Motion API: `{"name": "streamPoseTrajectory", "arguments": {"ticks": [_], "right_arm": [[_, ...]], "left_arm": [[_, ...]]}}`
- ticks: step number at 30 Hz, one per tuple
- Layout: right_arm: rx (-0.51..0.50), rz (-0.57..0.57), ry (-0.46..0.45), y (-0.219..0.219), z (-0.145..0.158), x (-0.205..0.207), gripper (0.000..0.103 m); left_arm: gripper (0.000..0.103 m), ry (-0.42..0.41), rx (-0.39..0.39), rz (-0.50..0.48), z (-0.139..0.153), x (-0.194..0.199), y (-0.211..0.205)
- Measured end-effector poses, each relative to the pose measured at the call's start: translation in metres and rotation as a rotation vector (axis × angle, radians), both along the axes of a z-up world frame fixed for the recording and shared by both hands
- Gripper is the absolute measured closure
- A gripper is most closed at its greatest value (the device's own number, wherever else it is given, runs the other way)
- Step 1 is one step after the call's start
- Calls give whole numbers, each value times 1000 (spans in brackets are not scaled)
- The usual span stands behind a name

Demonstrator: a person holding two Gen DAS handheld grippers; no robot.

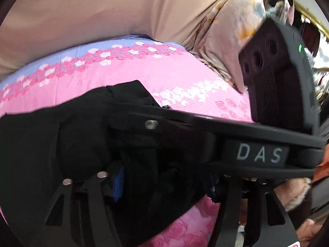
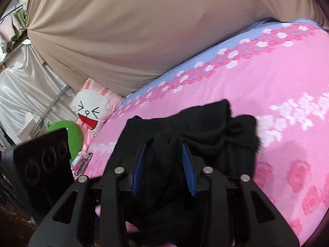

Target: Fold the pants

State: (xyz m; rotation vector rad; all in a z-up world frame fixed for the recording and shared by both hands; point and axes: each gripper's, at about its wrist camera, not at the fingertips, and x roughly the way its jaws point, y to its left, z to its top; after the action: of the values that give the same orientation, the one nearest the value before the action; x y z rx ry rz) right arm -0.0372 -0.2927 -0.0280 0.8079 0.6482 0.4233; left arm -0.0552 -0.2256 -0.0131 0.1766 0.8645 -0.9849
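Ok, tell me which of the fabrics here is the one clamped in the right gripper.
The black pants: bunched between the right gripper's blue pads. The pink floral bedsheet lies flat beneath, and the tan cloth hangs behind.

The pants [image 2: 205, 127] are plain black on a bed cover [image 2: 277, 94] of pink with white and deeper pink roses, edged in pale blue. Beside the bed, a white rabbit-face cushion [image 2: 92, 107] with pink ears and a red mouth sits under a tan curtain [image 2: 133, 30].

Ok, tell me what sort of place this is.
Most likely a bedroom: the black pants lie on a bed with a pink floral bedsheet, a cartoon bunny pillow sits at its edge, and tan fabric hangs behind.
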Motion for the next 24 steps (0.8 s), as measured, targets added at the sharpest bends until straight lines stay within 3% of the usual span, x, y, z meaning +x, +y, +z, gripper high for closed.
{"name": "streamPoseTrajectory", "arguments": {"ticks": [1, 2, 4, 5, 8, 12, 16, 17, 18, 21, 24], "right_arm": [[-3, -17, -3, -5, 2, -5, 68], [-5, -40, -8, -10, 3, -11, 65], [2, -98, -26, -30, 3, -29, 55], [6, -123, -31, -38, 2, -36, 47], [-110, -169, 14, -49, -4, -38, 47], [-188, -104, 37, -33, -17, -9, 49], [-251, -96, 6, -20, -14, 3, 65], [-259, -75, -11, -16, -10, 2, 86], [-275, -54, -18, -9, -6, 2, 98], [-333, -31, -29, 15, 7, -4, 98], [-290, 41, -40, 41, 9, -5, 98]], "left_arm": [[100, -2, 15, 16, -1, 5, -1], [99, 34, 4, 31, 1, 16, 4], [99, 122, -108, 59, 18, 38, 27], [99, 127, -147, 73, 28, 44, 37], [99, 112, -266, 112, 64, 58, 67], [99, 61, -288, 131, 86, 62, 73], [99, 68, -273, 140, 85, 64, 72], [99, 67, -270, 138, 85, 64, 73], [99, 64, -268, 137, 84, 63, 73], [99, 62, -267, 134, 83, 62, 73], [99, 71, -270, 116, 80, 59, 70]]}}
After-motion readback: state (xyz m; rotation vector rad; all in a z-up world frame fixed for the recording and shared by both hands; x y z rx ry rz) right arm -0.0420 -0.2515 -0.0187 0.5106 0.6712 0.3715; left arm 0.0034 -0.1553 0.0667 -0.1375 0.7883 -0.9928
